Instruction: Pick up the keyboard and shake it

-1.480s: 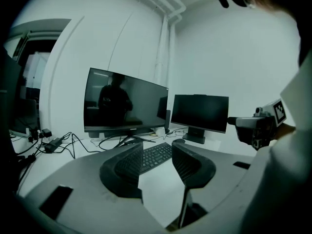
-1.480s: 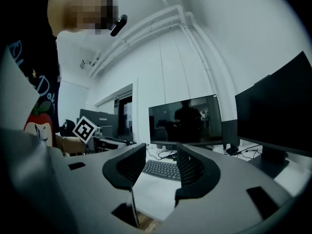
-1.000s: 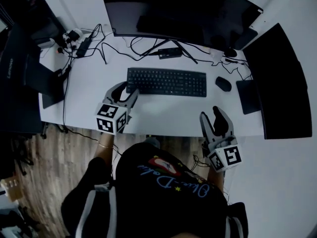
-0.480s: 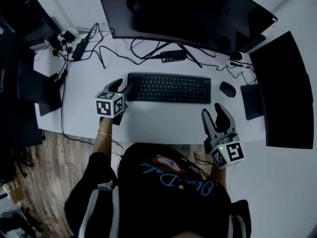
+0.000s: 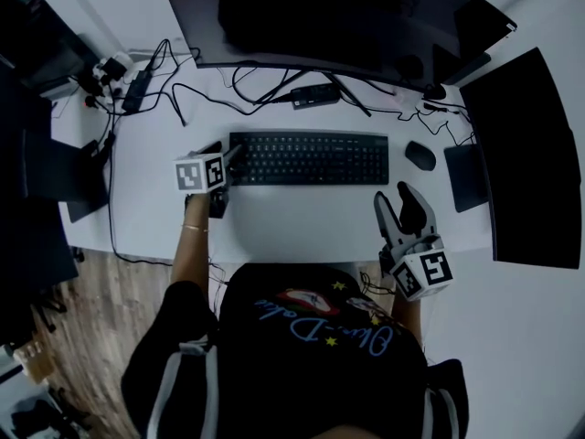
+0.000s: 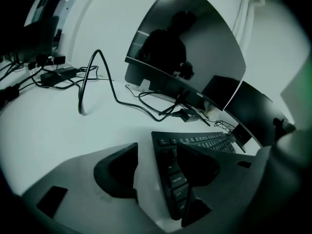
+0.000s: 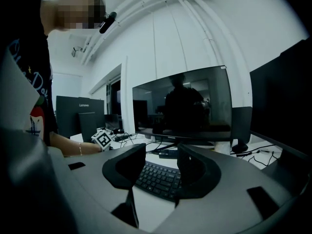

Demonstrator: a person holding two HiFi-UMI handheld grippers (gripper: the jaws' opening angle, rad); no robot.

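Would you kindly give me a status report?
Left gripper, jaws just opening, keyboard end between them, unclamped. Right gripper open, empty, short of keyboard. Mouse beside right end.

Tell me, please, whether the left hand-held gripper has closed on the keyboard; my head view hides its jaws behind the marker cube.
Observer: Not yet. In the left gripper view, the left hand-held gripper has its jaws apart; they have just been opening, with the keyboard's left end between them, unpinched.
Operator: Thank you. Is the right one lined up with the keyboard?
Observer: Yes. In the right gripper view, the right hand-held gripper is open, and the keys show through its gap, farther off.
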